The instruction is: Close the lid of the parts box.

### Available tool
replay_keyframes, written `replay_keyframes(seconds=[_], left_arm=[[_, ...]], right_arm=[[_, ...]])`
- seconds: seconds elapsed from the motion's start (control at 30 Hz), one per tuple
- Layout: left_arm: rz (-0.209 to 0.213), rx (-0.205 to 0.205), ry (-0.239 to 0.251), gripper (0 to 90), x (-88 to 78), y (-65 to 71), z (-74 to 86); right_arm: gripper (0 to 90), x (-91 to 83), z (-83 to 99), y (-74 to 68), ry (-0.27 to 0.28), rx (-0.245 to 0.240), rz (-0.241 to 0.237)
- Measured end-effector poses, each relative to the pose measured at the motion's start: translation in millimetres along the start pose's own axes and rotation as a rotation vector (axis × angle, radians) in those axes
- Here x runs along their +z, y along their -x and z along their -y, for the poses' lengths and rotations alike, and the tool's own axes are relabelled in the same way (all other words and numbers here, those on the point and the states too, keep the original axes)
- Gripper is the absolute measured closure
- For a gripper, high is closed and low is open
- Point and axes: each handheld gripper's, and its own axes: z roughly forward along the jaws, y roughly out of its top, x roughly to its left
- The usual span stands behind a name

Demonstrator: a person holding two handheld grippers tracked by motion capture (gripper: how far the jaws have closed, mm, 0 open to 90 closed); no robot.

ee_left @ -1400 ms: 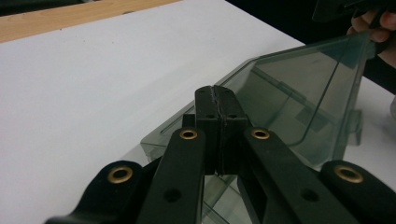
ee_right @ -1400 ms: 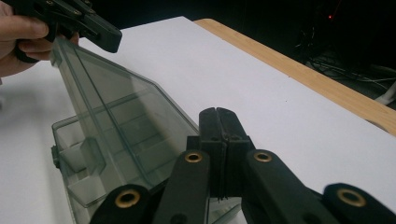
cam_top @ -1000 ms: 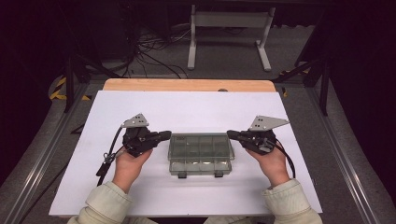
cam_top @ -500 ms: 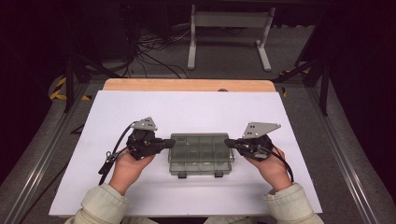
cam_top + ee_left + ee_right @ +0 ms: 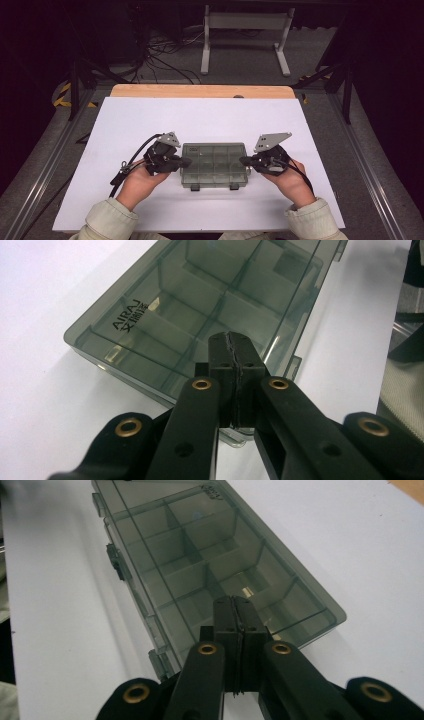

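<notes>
You have brought both closed, empty tongs, left tongs [image 5: 184, 161] and right tongs [image 5: 243, 160], inward against the ends of the compartment box [image 5: 214, 164] mid-worktop [image 5: 150, 120], seemingly bracing it.

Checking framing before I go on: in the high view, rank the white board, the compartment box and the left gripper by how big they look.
1. white board, by far the largest.
2. compartment box.
3. left gripper, somewhat smaller than the box.
</notes>
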Motion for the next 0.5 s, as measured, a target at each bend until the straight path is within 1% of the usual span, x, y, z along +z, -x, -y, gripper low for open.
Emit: replay_keyframes(seconds=[0.03, 0.13, 0.27, 0.33, 0.37, 0.4, 0.5], left_arm=[[0.004, -0.005, -0.005, 89.3, 0.8, 0.5, 0.1], [0.001, 0.004, -0.019, 89.3, 1.2, 0.0, 0.0], [0.008, 0.005, -0.036, 89.3, 2.1, 0.2, 0.0], [0.013, -0.002, -0.052, 89.3, 3.3, 0.1, 0.3], [0.013, -0.002, -0.052, 89.3, 3.3, 0.1, 0.3], [0.008, 0.001, -0.055, 89.3, 3.8, -0.1, 0.4], [0.012, 0.006, -0.073, 89.3, 5.1, -0.7, 0.4]], right_arm=[[90.0, 0.7, 0.0, -0.2, -0.004, 0.002, -0.008], [90.0, 3.3, 0.2, -1.0, -0.029, -0.001, -0.024], [90.0, 6.0, 0.4, -2.0, -0.056, -0.005, -0.037], [90.0, 7.3, 0.6, -2.2, -0.067, -0.006, -0.043], [90.0, 7.3, 0.6, -2.2, -0.067, -0.006, -0.043], [90.0, 8.7, 0.7, -2.4, -0.078, -0.009, -0.050], [90.0, 10.1, 0.7, -3.3, -0.092, -0.012, -0.059]])
